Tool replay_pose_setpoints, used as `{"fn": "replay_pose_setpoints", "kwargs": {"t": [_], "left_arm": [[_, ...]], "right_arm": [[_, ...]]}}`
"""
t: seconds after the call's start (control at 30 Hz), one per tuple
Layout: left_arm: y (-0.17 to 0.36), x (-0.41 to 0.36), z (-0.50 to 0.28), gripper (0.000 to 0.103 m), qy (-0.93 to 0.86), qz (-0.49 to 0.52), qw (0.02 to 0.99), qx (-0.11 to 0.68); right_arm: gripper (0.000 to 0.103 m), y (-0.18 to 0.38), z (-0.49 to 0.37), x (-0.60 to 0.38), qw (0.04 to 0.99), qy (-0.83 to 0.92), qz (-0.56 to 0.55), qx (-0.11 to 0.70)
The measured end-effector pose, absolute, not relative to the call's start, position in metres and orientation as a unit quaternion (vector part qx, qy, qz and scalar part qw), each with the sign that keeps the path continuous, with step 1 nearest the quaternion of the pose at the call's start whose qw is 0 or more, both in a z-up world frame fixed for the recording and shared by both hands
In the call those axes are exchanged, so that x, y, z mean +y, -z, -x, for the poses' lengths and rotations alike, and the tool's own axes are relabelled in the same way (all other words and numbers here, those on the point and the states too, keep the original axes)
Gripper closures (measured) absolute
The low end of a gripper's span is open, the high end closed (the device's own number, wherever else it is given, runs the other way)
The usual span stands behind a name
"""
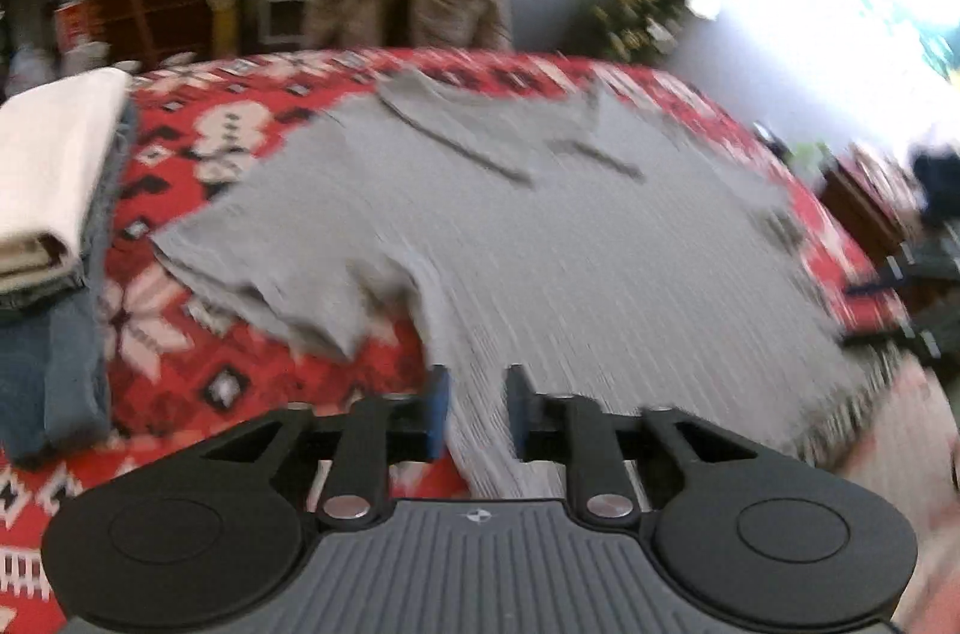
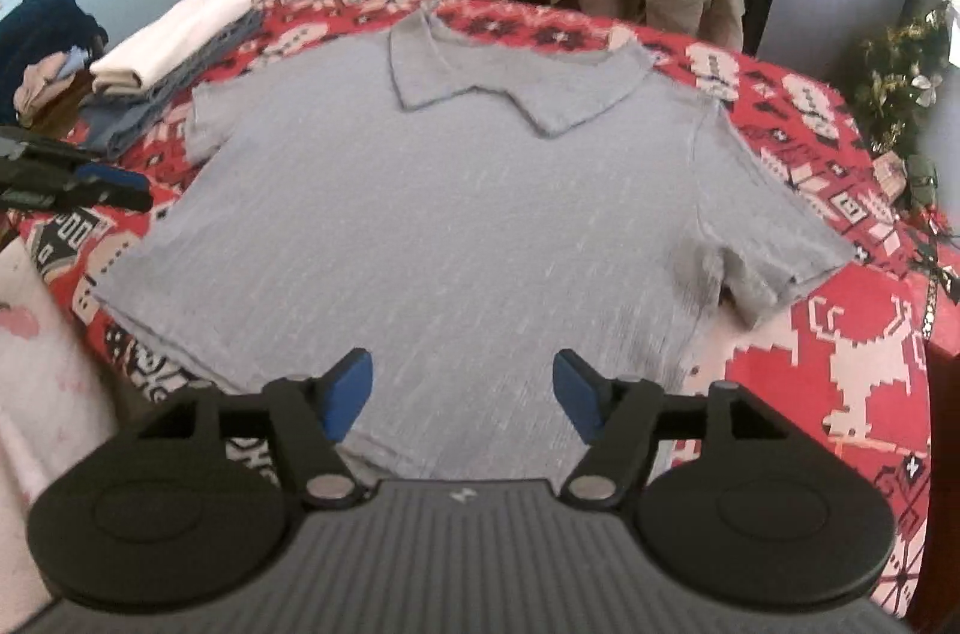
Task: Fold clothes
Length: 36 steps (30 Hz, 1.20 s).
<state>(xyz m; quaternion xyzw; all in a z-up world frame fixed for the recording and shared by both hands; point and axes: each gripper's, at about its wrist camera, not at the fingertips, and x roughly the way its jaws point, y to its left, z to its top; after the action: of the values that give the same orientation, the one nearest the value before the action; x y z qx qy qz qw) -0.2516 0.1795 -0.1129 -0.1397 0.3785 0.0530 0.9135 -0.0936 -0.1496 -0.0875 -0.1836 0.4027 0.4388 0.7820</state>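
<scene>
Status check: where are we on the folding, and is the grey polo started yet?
Done: a folded stack sits at the table's far left corner. In hand: the grey polo lies flat, collar up, with no fold showing yet. The left tongs sit narrowed at its hem; the right tongs hover open above it. Left: every fold on this shirt.

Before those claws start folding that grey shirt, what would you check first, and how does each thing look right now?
1. Grey ribbed polo shirt spread flat on the red patterned blanket: ok.
2. Collar lying flat and facing up: ok.
3. Right claw open and empty over the hem: ok.
4. Left claw has hold of the shirt edge: cannot tell, the view is blurred and fabric only shows between narrow jaws.
5. Folded white and denim stack clear of the shirt: ok, it lies beside the sleeve.
</scene>
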Motion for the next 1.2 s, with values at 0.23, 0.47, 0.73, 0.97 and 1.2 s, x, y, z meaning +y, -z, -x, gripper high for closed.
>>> {"fn": "replay_pose_setpoints", "kwargs": {"t": [0.23, 0.47, 0.73, 0.97, 1.2], "left_arm": [[0.133, 0.223, 0.197, 0.098, -0.094, 0.227, 0.880, 0.407], [0.142, 0.228, 0.192, 0.098, -0.093, 0.251, 0.862, 0.431], [0.146, 0.231, 0.194, 0.098, -0.079, 0.305, 0.847, 0.428], [0.148, 0.230, 0.190, 0.098, -0.081, 0.310, 0.842, 0.433], [0.140, 0.210, 0.193, 0.102, -0.120, 0.194, 0.865, 0.446]], "right_arm": [[0.035, 0.082, 0.102, -0.143, 0.780, -0.457, 0.179, 0.389], [0.035, 0.084, 0.102, -0.151, 0.780, -0.449, 0.163, 0.404], [0.034, 0.088, 0.105, -0.146, 0.774, -0.457, 0.170, 0.404], [0.034, 0.092, 0.105, -0.146, 0.771, -0.456, 0.170, 0.411], [0.034, 0.092, 0.107, -0.145, 0.771, -0.457, 0.176, 0.407]]}}
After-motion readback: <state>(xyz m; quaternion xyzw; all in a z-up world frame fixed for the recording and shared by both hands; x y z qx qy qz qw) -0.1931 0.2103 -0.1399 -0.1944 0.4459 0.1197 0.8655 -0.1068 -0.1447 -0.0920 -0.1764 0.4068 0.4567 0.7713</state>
